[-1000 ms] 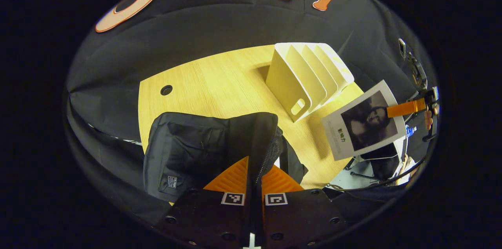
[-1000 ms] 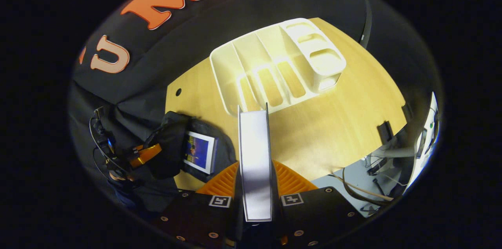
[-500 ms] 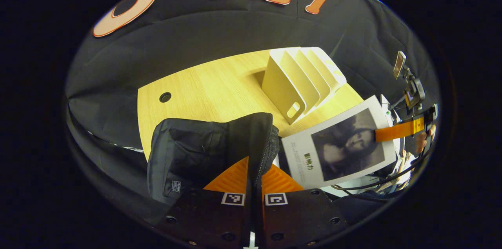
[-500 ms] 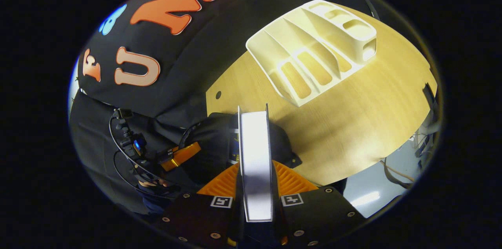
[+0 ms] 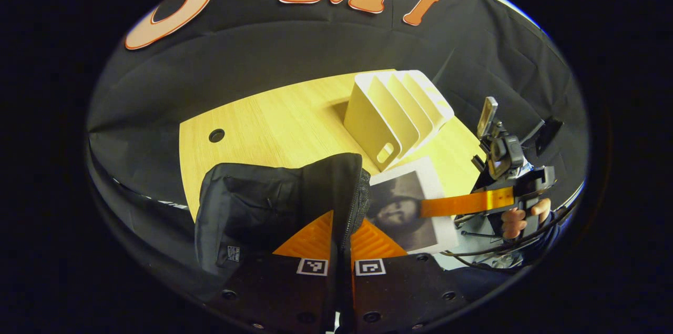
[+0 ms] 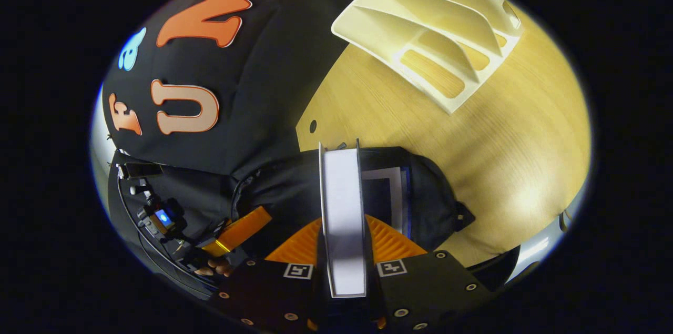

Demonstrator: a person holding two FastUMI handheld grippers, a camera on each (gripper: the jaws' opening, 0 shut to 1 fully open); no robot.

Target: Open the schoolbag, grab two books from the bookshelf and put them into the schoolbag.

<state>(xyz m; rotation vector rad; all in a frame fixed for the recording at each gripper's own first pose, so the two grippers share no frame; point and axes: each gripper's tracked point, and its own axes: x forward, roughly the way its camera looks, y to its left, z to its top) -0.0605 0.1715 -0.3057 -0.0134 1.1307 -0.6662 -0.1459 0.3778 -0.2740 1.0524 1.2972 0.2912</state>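
Black schoolbag (image 6: 420, 202) gapes under your right hand-held gripper (image 6: 344, 229) clamping the book (image 6: 343, 208); lower it in while the left hand-held gripper (image 5: 342, 234) pinches the rim wide.

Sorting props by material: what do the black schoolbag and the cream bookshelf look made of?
Black schoolbag: soft woven fabric, matte, probably nylon; it creases and has a zip edge. Cream slotted bookshelf: looks like moulded plastic, smooth and satin, with thin rigid dividers and a cut-out handle.

Book (image 5: 407, 202) partly behind schoolbag (image 5: 273, 208) flap; second book (image 6: 391, 192) mostly inside.
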